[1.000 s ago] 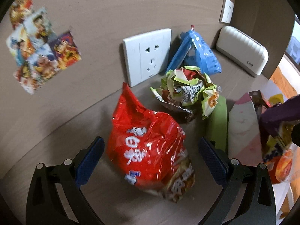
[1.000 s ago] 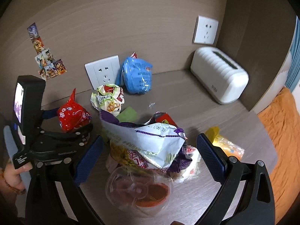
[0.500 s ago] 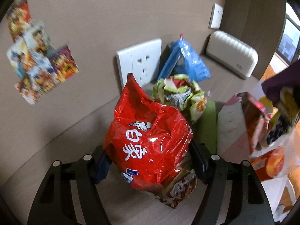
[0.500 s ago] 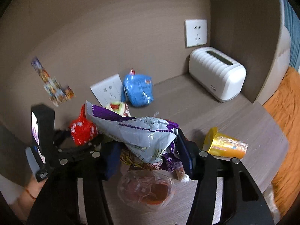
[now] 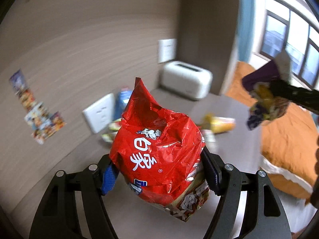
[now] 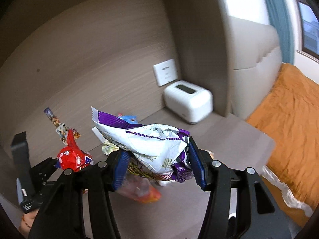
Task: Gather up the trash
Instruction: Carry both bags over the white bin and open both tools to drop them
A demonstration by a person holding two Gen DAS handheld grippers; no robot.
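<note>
My left gripper [image 5: 159, 173] is shut on a crumpled red snack bag [image 5: 159, 145] and holds it up above the brown table [image 5: 235, 139]. My right gripper [image 6: 159, 165] is shut on a bundle of wrappers topped by a purple and white bag [image 6: 151, 141], also lifted off the table. The red bag shows in the right wrist view [image 6: 72, 157] at the left. The purple bundle shows in the left wrist view [image 5: 265, 97] at the upper right. A yellow wrapper [image 5: 221, 122], a green-yellow wrapper [image 5: 111, 127] and a blue bag [image 5: 122, 99] lie on the table.
A white ribbed box [image 6: 188, 101] stands in the back corner under a wall socket [image 6: 165, 74]. Another socket plate [image 5: 99, 112] leans on the wall near stickers [image 5: 39, 119]. An orange bedspread [image 6: 285, 123] lies to the right. A clear cup with orange [image 6: 143, 191] hangs under the bundle.
Both grippers closed on their trash and lifted it off the table. The views swung up and right, so the bed and window now show.
</note>
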